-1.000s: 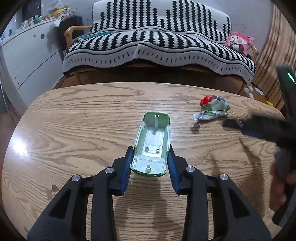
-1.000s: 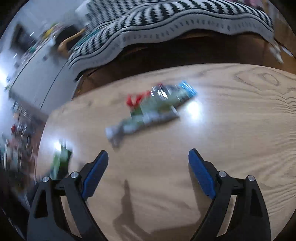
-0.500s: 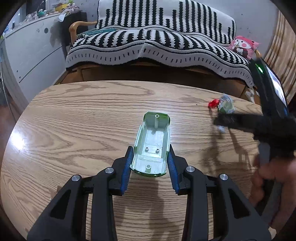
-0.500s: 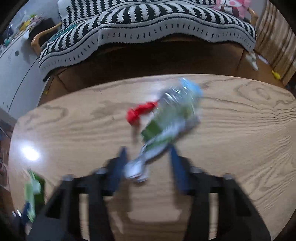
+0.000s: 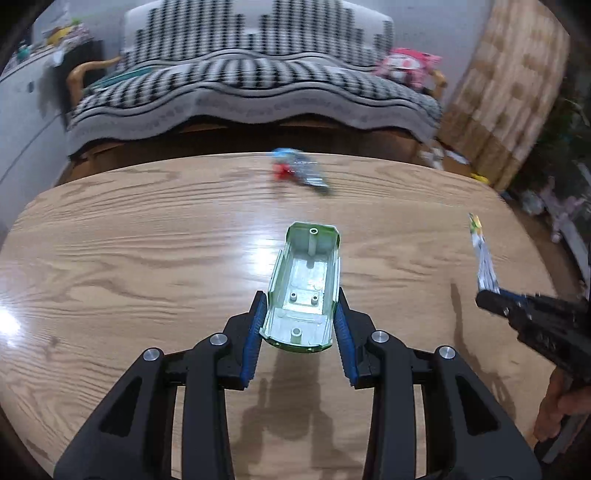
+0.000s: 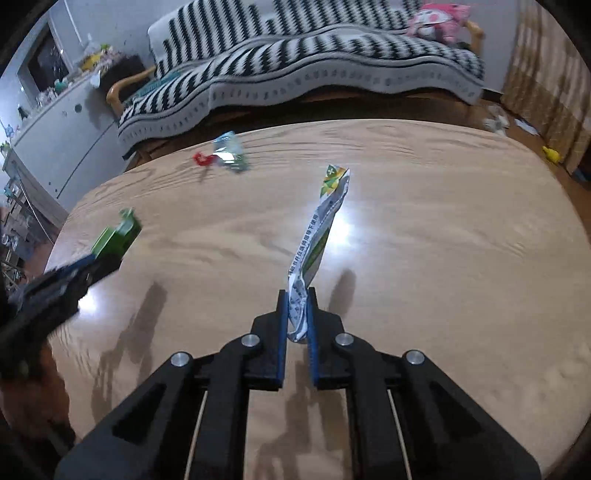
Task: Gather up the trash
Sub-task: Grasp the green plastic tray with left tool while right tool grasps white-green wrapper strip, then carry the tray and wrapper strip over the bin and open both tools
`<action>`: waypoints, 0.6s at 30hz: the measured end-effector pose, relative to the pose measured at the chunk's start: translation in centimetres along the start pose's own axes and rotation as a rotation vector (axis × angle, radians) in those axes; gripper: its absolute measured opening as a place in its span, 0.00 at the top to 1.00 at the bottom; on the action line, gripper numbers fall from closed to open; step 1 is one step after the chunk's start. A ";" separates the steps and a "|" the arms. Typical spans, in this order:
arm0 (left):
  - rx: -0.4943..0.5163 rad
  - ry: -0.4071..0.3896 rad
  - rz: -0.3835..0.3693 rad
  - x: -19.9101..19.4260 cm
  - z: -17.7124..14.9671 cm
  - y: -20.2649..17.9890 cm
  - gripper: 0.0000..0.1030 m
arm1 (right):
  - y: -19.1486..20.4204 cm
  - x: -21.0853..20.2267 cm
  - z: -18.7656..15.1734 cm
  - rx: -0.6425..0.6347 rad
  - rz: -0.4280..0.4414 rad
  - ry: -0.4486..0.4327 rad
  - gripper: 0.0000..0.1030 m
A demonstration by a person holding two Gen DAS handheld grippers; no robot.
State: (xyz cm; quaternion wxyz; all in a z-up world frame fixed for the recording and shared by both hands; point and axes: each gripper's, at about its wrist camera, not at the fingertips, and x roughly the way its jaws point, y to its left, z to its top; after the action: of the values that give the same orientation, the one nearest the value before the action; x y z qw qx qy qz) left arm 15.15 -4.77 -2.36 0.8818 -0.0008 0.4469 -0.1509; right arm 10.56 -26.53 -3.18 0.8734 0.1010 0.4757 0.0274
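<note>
Right gripper (image 6: 296, 314): jaws pinched on the bottom end of a long white-and-green wrapper (image 6: 317, 236), strip standing up and out from the pads, held clear of the table (image 6: 461, 240). Left gripper (image 5: 300, 325): jaws clamped on the flanks of a hollow green plastic shell (image 5: 304, 284), open side up, screw posts showing inside, raised above the wood with a shadow beneath.

Likely trouble, judged from the grip alone: only a thin crumpled tail of the wrapper between the pads, so a quick swing could pull the slick film free. Long free end prone to flapping and to catching on the other gripper if brought close. Shell held by smooth tapering sides near its rear; much of its length overhanging forward, so a jolt could tip the nose down or squeeze it out. Both grippers full, so no means of taking the remaining litter without first unloading somewhere; no bin visible in either view.

Still on the table: a crumpled cluster of foil, blue and red wrappers (image 6: 221, 155), beyond the held wrapper toward the far edge, well apart from both grippers.

Table itself: rounded, glossy oak grain, glare patches near the middle. Past its far edge, a sofa under a black-and-white striped throw (image 6: 295, 74), a pink plush toy (image 6: 439, 18) at one end, a white cabinet (image 6: 59, 133) to the left, scraps on the floor to the right.
</note>
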 end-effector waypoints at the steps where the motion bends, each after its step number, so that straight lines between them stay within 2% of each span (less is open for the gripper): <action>1: 0.018 -0.005 -0.011 -0.2 -0.1 -1.4 0.66 | -1.2 -1.1 -0.8 0.009 -0.011 -0.013 0.90; 4: 0.102 -0.029 -0.047 -0.6 -0.9 -8.0 0.66 | -7.2 -5.2 -4.3 0.063 -0.072 -0.057 0.90; 8: 0.202 -0.031 -0.120 -0.3 -2.7 -17.0 0.66 | -14.0 -8.6 -7.9 0.147 -0.151 -0.082 0.90; 12: 0.334 -0.024 -0.231 -0.1 -5.8 -27.7 0.66 | -20.4 -12.5 -11.3 0.241 -0.229 -0.119 0.90; 18: 0.458 -0.027 -0.363 -0.2 -9.7 -38.7 0.66 | -29.1 -16.9 -17.2 0.379 -0.308 -0.149 0.90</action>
State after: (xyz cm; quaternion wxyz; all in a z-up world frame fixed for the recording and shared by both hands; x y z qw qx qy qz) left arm -2.85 -40.36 -2.75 0.8235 0.1164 0.3818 -0.4032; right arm -14.45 -54.87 -4.17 0.8654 0.1907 0.4164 -0.2031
